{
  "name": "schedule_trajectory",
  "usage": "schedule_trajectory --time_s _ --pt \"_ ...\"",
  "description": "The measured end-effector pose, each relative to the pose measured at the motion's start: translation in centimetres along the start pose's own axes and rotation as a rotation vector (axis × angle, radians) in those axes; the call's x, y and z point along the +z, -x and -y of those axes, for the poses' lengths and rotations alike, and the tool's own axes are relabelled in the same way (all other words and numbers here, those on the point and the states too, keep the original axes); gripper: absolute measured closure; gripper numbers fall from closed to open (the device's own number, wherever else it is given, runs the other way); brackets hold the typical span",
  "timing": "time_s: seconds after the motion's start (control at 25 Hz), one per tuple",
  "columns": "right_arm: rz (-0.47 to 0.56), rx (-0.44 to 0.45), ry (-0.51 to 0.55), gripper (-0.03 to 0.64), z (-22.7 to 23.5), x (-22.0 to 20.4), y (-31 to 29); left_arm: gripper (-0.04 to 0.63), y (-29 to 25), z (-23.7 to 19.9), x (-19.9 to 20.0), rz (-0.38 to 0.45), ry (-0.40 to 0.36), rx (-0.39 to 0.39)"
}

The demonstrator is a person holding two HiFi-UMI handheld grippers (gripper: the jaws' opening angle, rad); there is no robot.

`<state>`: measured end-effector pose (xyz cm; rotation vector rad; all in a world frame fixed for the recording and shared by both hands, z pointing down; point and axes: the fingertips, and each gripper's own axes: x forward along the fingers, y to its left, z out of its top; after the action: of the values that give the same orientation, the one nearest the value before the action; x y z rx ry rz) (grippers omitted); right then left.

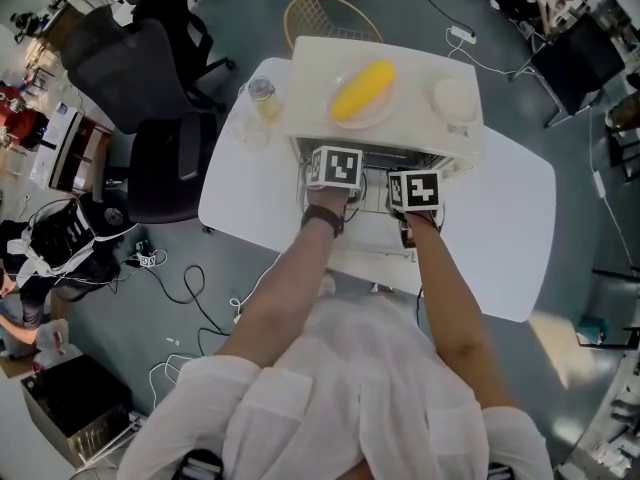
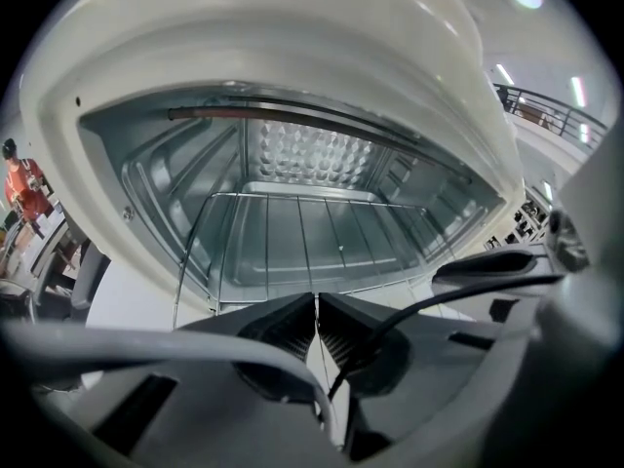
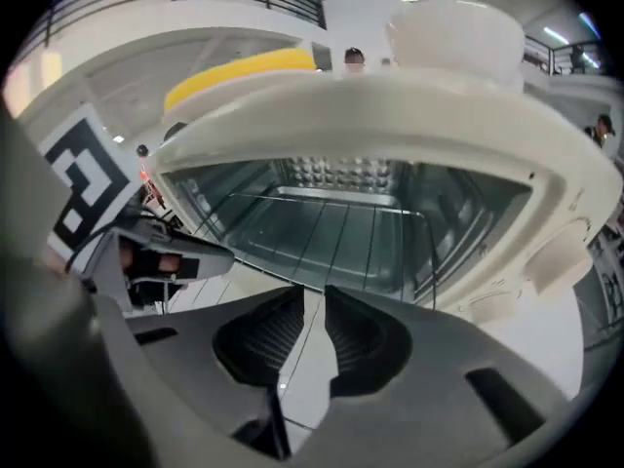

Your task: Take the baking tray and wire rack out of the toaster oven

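While the left tongs (image 2: pixel 315 300) pinch shut on the front wire of the rack (image 2: pixel 304 237), inside the oven (image 2: pixel 292 57) at the tabletop's (image 1: pixel 240 198) far edge, the right tongs (image 3: pixel 314 295) hang slightly parted and empty, likely needing to grip that wire before a level pull.

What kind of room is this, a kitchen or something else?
Most likely an open office or lab, not a kitchen: black office chairs stand around, cables trail over the floor, and the toaster oven sits on a white table.
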<state>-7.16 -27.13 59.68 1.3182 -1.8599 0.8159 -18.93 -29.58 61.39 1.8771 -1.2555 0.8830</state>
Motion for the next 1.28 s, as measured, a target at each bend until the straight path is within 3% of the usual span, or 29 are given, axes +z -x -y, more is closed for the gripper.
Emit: schedule_trajectory --time_s 0.24,0.48,0.68,1.28 --pt "-0.087 0.03 -0.154 0.558 0.4 -0.4 -2.4 0.578 -0.1 -0.1 0.0 0.002 -0.003 0.001" --pt "-0.117 0.037 -0.173 0.595 0.6 -0.4 -2.9 0.578 0.0 0.0 0.0 0.013 0.013 -0.016" --pt "-0.101 0.096 -0.27 0.607 0.4 -0.8 -2.8 0.578 0.2 0.1 -0.4 0.018 0.026 -0.03" --pt "-0.114 0.129 -0.34 0.611 -1.4 -4.9 -0.3 0.581 2.5 1.0 -4.4 0.009 0.057 -0.043"
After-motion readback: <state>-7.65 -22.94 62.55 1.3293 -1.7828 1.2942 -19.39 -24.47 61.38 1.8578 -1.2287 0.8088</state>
